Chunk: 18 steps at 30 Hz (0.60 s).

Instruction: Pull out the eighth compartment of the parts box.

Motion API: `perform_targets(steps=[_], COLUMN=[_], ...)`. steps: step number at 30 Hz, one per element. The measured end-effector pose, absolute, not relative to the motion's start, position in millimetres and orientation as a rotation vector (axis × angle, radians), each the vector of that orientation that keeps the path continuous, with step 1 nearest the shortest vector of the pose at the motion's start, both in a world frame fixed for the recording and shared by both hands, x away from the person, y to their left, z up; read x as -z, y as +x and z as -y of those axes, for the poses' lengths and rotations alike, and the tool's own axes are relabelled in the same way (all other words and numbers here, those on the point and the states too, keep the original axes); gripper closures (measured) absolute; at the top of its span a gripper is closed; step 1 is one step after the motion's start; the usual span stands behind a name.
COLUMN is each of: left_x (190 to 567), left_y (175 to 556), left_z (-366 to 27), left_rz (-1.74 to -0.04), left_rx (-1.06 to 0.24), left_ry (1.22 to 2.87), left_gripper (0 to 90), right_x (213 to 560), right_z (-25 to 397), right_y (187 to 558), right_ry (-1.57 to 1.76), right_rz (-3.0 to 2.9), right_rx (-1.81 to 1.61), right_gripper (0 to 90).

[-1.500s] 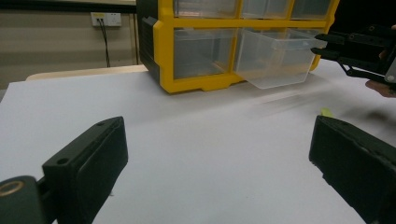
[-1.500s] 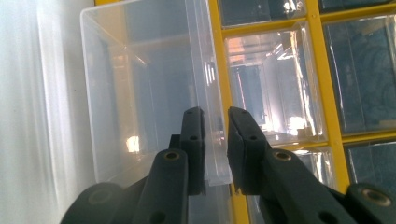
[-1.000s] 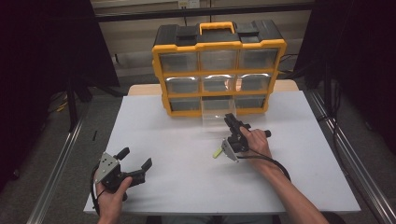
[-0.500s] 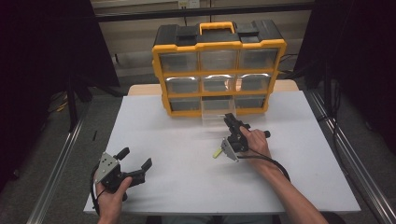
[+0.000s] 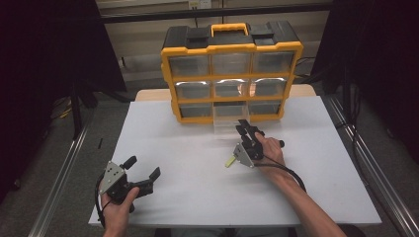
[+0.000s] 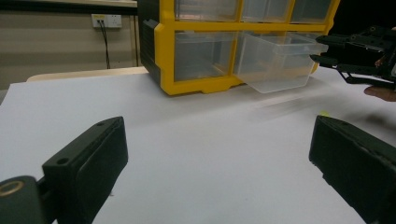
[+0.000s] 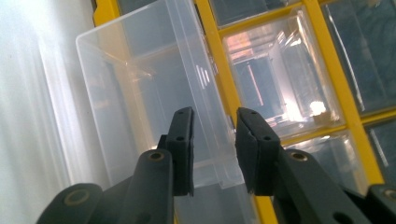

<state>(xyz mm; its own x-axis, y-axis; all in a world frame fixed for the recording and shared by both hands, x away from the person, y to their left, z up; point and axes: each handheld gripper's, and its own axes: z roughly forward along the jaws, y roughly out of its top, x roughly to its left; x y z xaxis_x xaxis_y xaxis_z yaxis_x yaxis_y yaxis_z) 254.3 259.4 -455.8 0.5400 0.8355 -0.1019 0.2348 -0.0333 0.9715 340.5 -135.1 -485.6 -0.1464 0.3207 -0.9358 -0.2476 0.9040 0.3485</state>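
Note:
A yellow and black organizer (image 5: 232, 49) with clear drawers stands at the back of the white table (image 5: 197, 197). Its bottom middle drawer (image 5: 225, 123) is pulled out toward me. My right gripper (image 5: 242, 126) is at that drawer's front, rolled on its side. In the right gripper view the jaws (image 7: 214, 116) sit close together with the clear drawer's (image 7: 135, 93) front lip between them. My left gripper (image 5: 144, 167) rests open near the front left of the table, nothing between its jaws (image 6: 217, 126). The left gripper view has the drawer (image 6: 275, 60) and the right gripper (image 6: 322, 49) at upper right.
A small yellow-green piece (image 5: 230, 161) lies on the table just left of my right hand. The other drawers of the organizer (image 6: 163, 56) are pushed in. Metal rails (image 5: 365, 163) run along both sides of the table, with dark floor beyond.

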Motion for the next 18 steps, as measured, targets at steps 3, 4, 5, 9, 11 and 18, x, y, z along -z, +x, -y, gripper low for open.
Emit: perform_targets(steps=[3, 4, 5, 9, 11, 18], left_x=[456, 456, 456, 456, 456, 456], left_y=[254, 255, 255, 255, 255, 255], left_z=[-259, -259, -259, -259, -259, -261], left_rz=[-0.943, -0.939, -0.942, -0.941, -0.941, -0.932], left_rx=[-0.62, -0.616, -0.618, -0.616, -0.61, -0.625], left_ry=[1.566, 1.565, 1.568, 1.567, 1.559, 1.603], left_gripper=[4.7, 4.7, 4.7, 4.7, 4.6, 4.7], right_x=[484, 483, 482, 479, 477, 468], right_z=[137, 138, 138, 142, 145, 154], right_y=[341, 341, 342, 342, 342, 340], right_ry=[0.106, 0.121, 0.15, 0.231, 0.286, 0.481], right_rz=[-1.654, -1.65, -1.659, -1.682, -1.678, -1.728], right_rx=[-0.539, -0.547, -0.575, -0.653, -0.698, -0.833], right_gripper=[62.0, 59.9, 59.2, 49.1, 44.1, 20.2])
